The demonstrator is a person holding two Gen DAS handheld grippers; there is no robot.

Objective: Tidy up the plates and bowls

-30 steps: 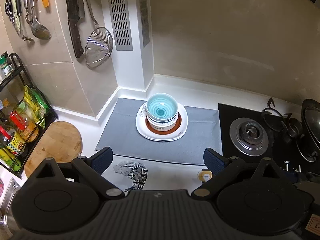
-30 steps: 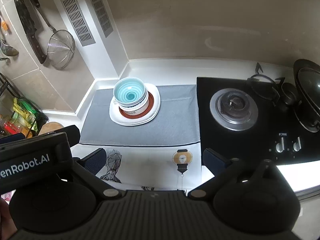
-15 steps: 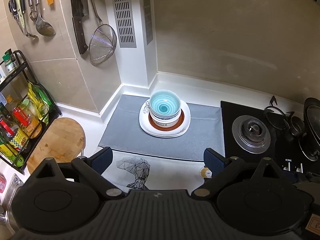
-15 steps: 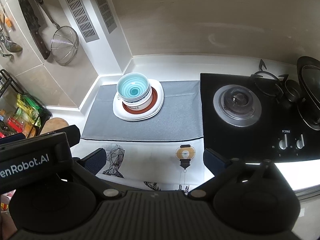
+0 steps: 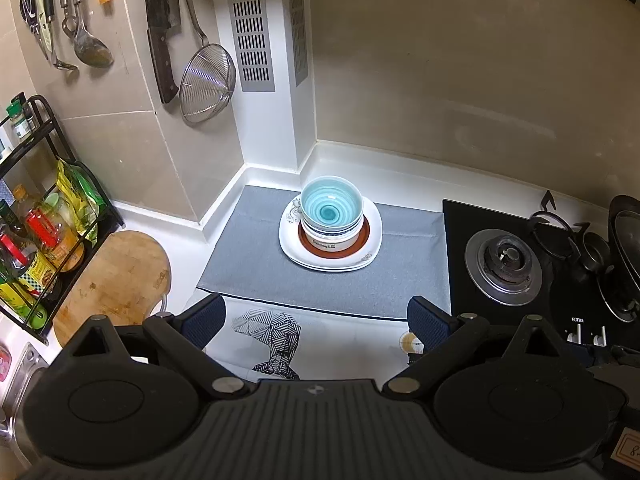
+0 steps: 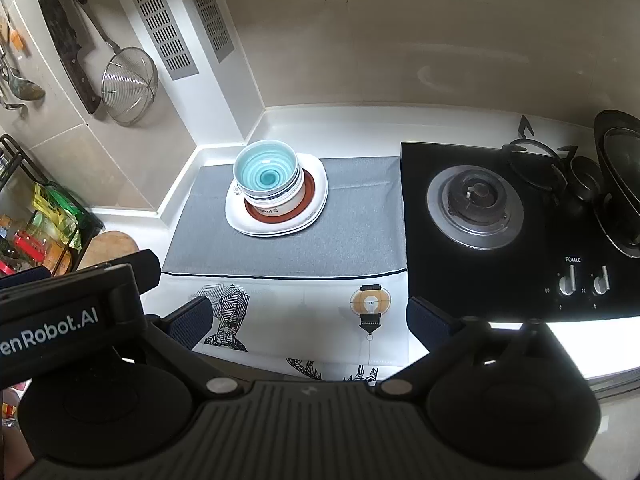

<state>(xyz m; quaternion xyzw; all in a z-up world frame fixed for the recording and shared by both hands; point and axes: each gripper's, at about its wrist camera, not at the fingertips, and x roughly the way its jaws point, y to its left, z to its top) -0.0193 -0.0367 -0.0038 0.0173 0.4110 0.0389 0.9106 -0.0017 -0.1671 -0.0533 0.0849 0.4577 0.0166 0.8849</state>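
A blue swirl bowl (image 5: 331, 208) (image 6: 265, 172) is nested in white bowls (image 5: 330, 240) (image 6: 276, 204). They rest on a red-brown plate (image 5: 362, 242) (image 6: 310, 196), which lies on stacked white plates (image 5: 288, 240) (image 6: 236, 222). The whole stack sits on a grey mat (image 5: 248, 264) (image 6: 352, 232) near the counter's back corner. My left gripper (image 5: 316, 320) hovers open above the counter's front, well short of the stack. My right gripper (image 6: 308, 316) is open too, with nothing between its fingers. The left gripper's body (image 6: 72, 312) shows at the right wrist view's left edge.
A gas hob (image 5: 504, 260) (image 6: 476, 204) with a black pan (image 5: 624, 248) (image 6: 616, 168) lies right of the mat. A wooden board (image 5: 112, 280) and a bottle rack (image 5: 40, 232) stand left. A knife (image 5: 160, 28), strainer (image 5: 206, 80) and ladles hang on the wall. A patterned cloth (image 6: 300, 320) covers the front.
Both grippers have drawn back and up from the stack, which now looks smaller and farther away. The stack itself has not moved.
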